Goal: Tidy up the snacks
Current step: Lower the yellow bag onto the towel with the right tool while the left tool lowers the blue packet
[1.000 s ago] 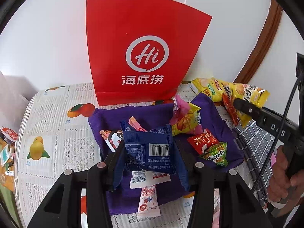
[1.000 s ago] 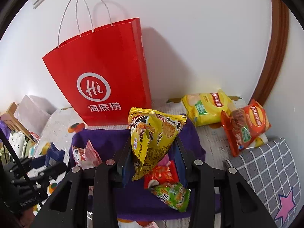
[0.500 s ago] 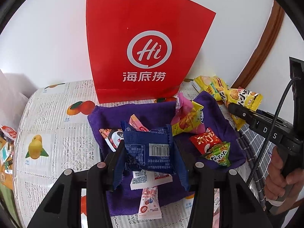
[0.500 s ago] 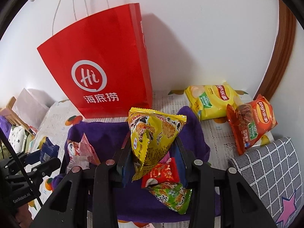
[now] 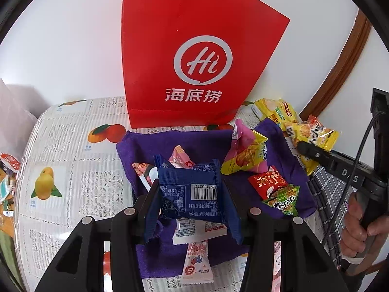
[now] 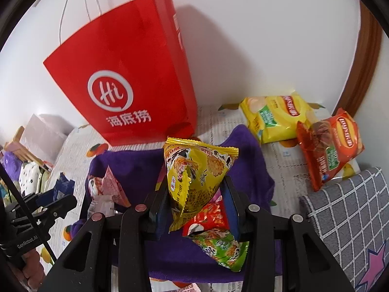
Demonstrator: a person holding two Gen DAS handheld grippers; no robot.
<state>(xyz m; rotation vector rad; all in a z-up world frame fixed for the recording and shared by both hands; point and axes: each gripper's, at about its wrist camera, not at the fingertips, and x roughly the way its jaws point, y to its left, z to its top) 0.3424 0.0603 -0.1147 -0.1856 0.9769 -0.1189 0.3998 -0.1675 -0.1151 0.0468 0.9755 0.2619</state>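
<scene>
My left gripper [image 5: 192, 194] is shut on a dark blue snack packet [image 5: 189, 189] and holds it above the purple cloth [image 5: 175, 143]. My right gripper [image 6: 194, 194] is shut on a yellow triangular snack bag [image 6: 194, 170] above the same cloth [image 6: 250, 170]; it shows at the right in the left wrist view [image 5: 313, 138]. A tall red paper bag [image 5: 192, 68] stands upright behind the cloth against the wall, also in the right wrist view [image 6: 126, 80]. Several small snacks lie on the cloth: a red packet [image 5: 267, 182], a green one [image 5: 283, 199], a yellow-pink one [image 5: 245, 155].
A yellow chip bag [image 6: 274, 119] and a red chip bag [image 6: 330, 146] lie at the back right by the wall. A grey checked cushion [image 6: 347, 219] is at the right. The fruit-print tablecloth [image 5: 68, 160] covers the table. Clutter sits past the table's left edge [image 5: 7, 170].
Both grippers have moved forward toward the red bag, which looms larger now. Each keeps hold of its snack. The right gripper has risen and tilted somewhat.
</scene>
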